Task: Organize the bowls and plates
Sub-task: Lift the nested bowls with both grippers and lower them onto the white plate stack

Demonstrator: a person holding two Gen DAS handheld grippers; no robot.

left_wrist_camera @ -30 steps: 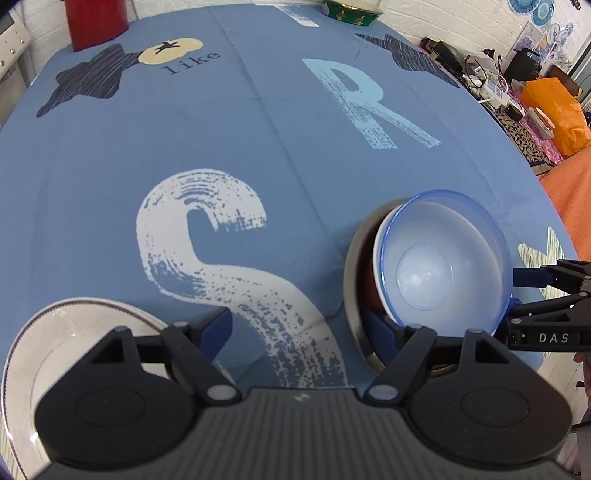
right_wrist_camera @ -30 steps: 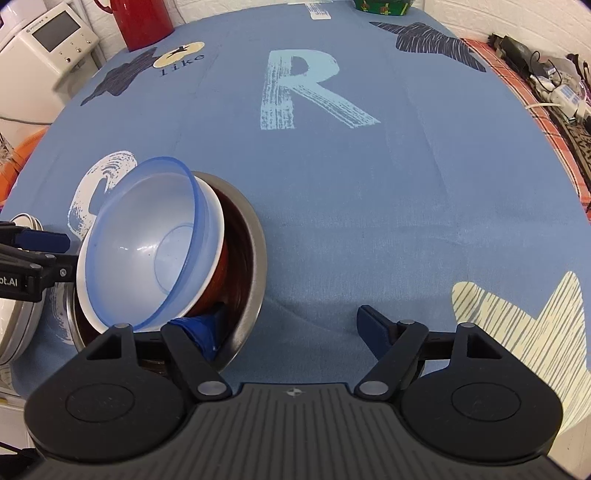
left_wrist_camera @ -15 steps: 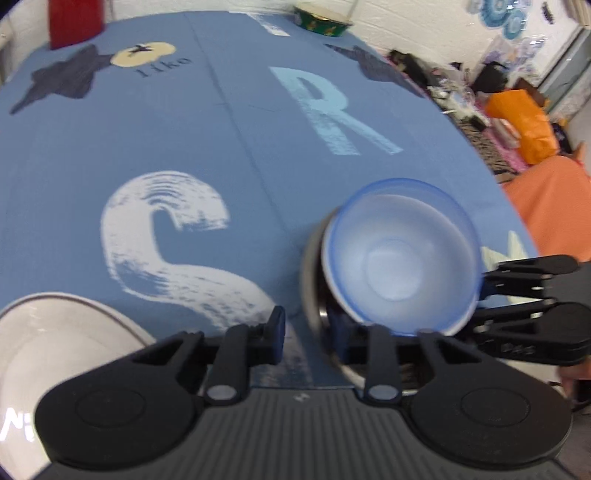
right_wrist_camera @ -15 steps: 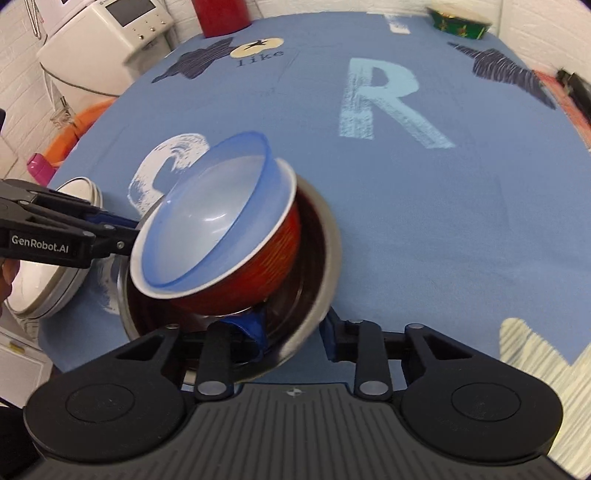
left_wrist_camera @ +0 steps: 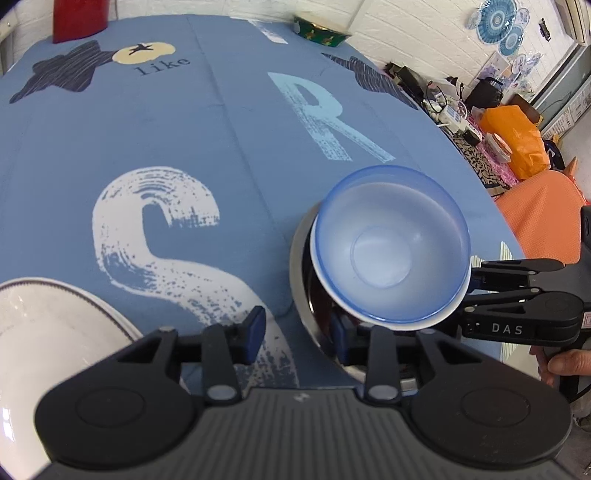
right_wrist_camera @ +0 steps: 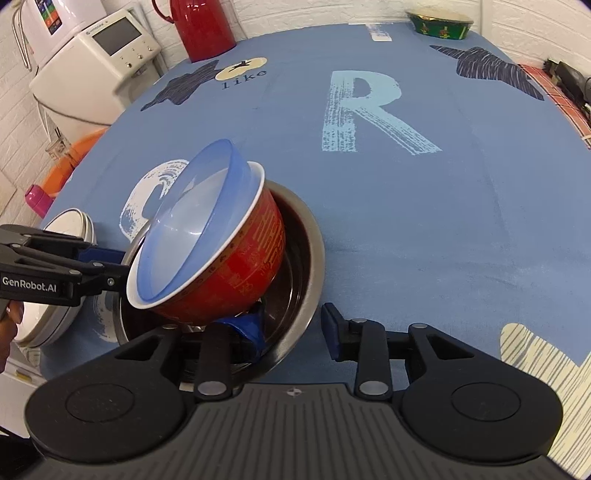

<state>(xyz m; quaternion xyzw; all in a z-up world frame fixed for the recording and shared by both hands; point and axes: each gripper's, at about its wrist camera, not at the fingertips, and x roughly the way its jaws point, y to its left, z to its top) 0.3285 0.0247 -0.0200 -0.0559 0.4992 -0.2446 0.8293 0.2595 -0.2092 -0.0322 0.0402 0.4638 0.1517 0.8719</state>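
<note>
Most of the nesting looks done — a translucent blue bowl (right_wrist_camera: 184, 236) sits inside a red bowl (right_wrist_camera: 236, 273) with a white rim, and the pair leans tilted inside a wide steel bowl (right_wrist_camera: 303, 258) near the bench's near edge. The red bowl has not settled flat; it tips toward the left side. A white plate (left_wrist_camera: 55, 332) with a dark patterned rim lies apart at the near left corner, touching none of the bowls, so bringing plate and bowl stack together, or at least seating the stack level, seems to be what is left.

The left tongs (left_wrist_camera: 295, 328) are spread, one blue pad over the cloth and the other at the steel bowl's rim. The right tongs (right_wrist_camera: 295, 328) are spread too, straddling the steel bowl's near rim — one pad inside under the red bowl, one outside. Neither is pinching anything that I can tell.

The bench (right_wrist_camera: 443, 206) wears a blue cloth printed with large letters and dark stars. At its far edge stand a red jug (right_wrist_camera: 207, 26) and a green patterned dish (right_wrist_camera: 439, 24). Beyond are white brick walls, a white appliance (right_wrist_camera: 96, 74) off the left side, and clutter with an orange bag (left_wrist_camera: 517, 136) to the right.
</note>
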